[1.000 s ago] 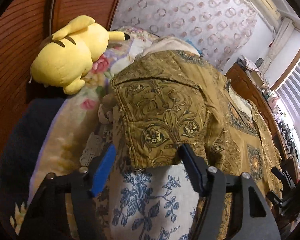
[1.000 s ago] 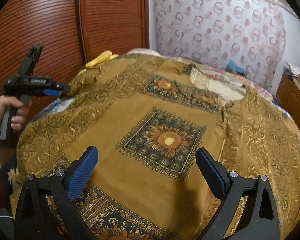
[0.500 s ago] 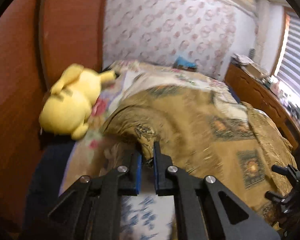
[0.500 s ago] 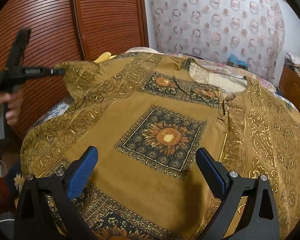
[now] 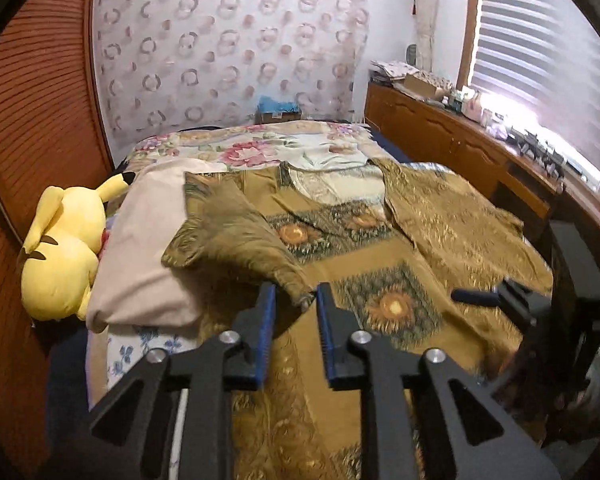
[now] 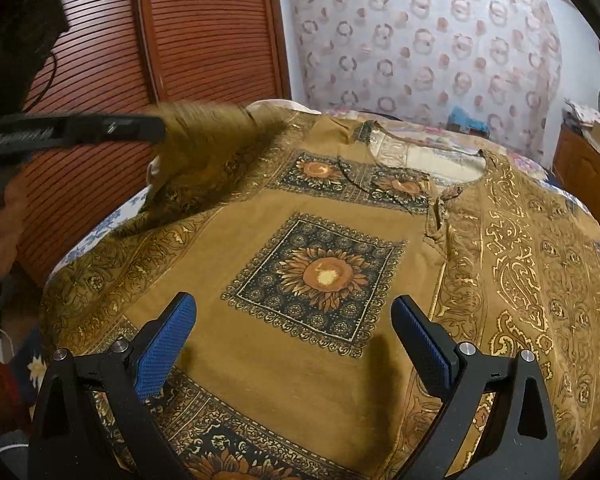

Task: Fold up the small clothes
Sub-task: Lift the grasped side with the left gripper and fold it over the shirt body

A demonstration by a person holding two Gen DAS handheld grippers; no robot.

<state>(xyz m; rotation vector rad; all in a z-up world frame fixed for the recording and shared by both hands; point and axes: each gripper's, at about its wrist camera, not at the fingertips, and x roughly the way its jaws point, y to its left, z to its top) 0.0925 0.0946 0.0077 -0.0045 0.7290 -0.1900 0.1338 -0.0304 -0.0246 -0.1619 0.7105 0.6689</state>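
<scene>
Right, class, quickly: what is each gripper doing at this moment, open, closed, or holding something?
Left gripper: jaws opening, the garment's sleeve tip between them, seemingly not pressed.
Right gripper: wide open, holding nothing, above the garment.

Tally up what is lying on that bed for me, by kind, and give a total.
Patterned brown garment: 1
Yellow plush toy: 1
Pale pillow: 1
Floral bed cover: 1
Total: 4

Right gripper [image 6: 294, 336] hovers wide open over the shirt [image 6: 332, 248]; far left, the left gripper [image 6: 156, 128] seemingly lifts its blurred sleeve [image 6: 204, 140].
</scene>
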